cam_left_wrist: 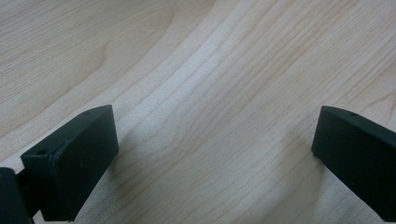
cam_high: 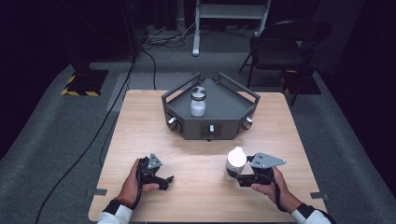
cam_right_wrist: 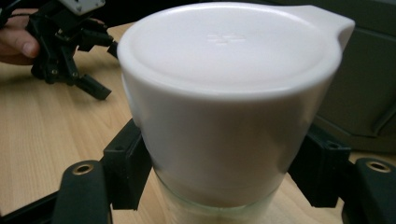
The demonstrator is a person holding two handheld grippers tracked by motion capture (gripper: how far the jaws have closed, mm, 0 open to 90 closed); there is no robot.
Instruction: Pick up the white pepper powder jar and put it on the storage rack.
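A glass jar with a wide white lid stands on the wooden table at front right. My right gripper is shut on it: in the right gripper view both black jaws press the jar just under its white lid. My left gripper rests low at front left, open, and in the left gripper view its two black fingers stand wide apart over bare wood. A second jar with a grey lid stands in the grey tray at the table's far middle.
The grey tray has raised rails and small knobs on its front wall. A folding chair and a white stand's leg are on the carpet beyond the table. Cables run along the floor at left.
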